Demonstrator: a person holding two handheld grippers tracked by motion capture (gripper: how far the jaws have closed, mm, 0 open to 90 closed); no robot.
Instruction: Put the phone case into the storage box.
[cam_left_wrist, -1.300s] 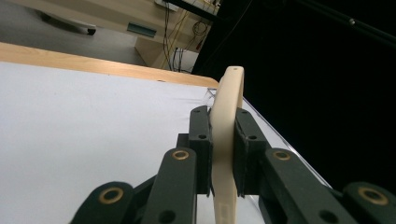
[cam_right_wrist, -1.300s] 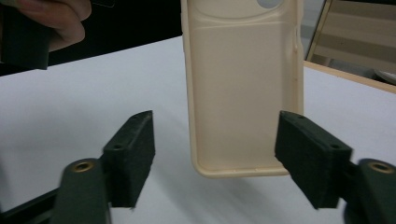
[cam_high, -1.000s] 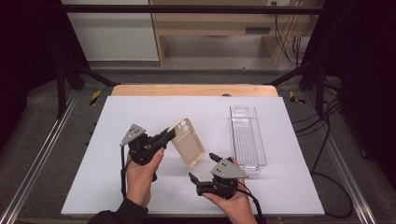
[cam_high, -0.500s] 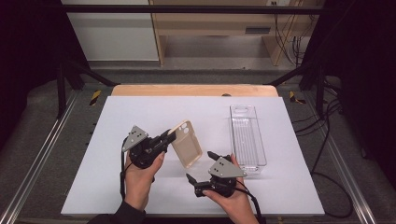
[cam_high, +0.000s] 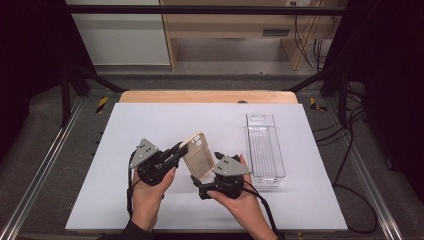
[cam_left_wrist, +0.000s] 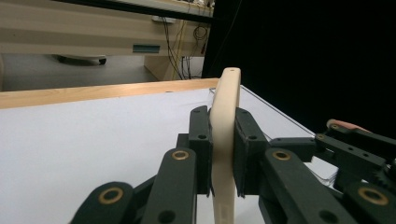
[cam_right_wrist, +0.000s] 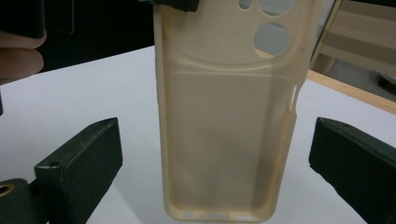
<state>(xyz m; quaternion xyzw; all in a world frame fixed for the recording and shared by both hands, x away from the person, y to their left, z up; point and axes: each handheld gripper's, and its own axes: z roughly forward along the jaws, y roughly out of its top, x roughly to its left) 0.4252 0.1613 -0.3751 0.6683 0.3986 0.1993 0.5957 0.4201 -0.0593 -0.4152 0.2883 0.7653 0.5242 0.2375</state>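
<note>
A person stands at a white counter (cam_high: 150, 125), holding a claw in each hand. The left claw (cam_high: 176, 150) is clamped on the edge of a phone case (cam_high: 198, 156), lifting it clear of the counter near its middle and tilting it. The right claw (cam_high: 206, 187) sits just beside the case's near end with its jaws wide apart, one on each side of the case, touching nothing.

The step in hand looks like a handover or a two-handed grip. To do it well, the right claw should probably close across the case's lower end, squarely on the two side walls, while the left keeps its clamp firm until the second grip is sure. Soft walls may buckle, so a gentle squeeze seems wise.

The phone case is pale cream and slightly see-through, likely flexible rubbery plastic. In the right gripper view its hollow inside faces the camera, with round camera cut-outs at the far end and small port openings at the near end. Seen edge-on in the left gripper view, it is thin and gently curved.

A clear plastic tray (cam_high: 265, 145) lies empty to the right.
</note>
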